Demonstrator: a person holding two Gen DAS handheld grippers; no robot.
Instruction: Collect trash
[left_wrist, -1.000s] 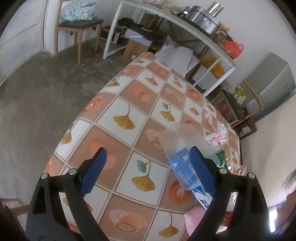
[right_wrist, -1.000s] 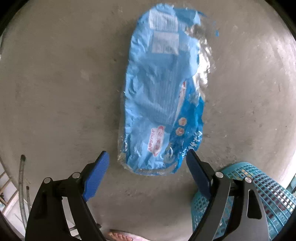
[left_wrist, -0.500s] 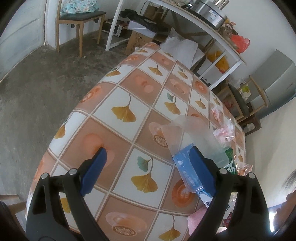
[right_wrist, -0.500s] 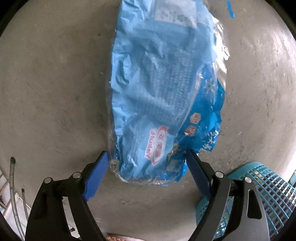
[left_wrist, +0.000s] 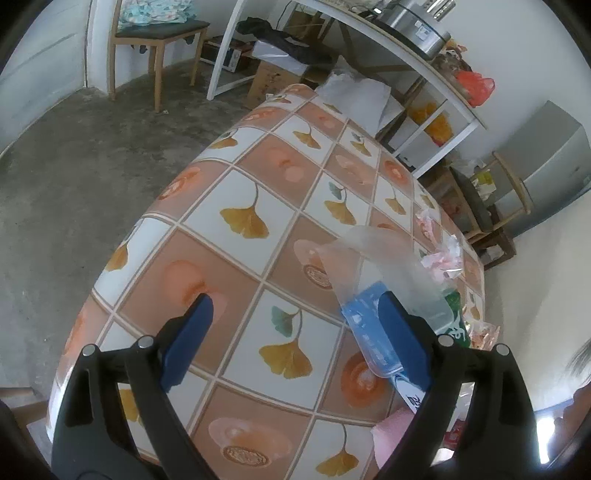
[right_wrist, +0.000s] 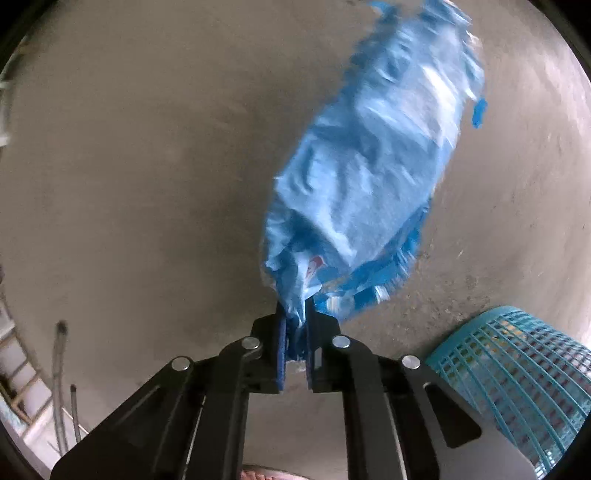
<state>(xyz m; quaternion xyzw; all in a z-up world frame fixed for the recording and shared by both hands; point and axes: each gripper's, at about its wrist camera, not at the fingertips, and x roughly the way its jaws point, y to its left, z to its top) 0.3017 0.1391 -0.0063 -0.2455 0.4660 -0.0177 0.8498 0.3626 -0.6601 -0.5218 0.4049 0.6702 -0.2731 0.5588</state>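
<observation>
While right gripper (right_wrist: 295, 325) pinches blue wrapper (right_wrist: 369, 177), basket (right_wrist: 517, 373) sits beside.

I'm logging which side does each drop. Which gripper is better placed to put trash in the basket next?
Right. The right gripper is shut on the blue wrapper, with the teal basket close beside it. The left gripper is open and empty over the table.
</observation>
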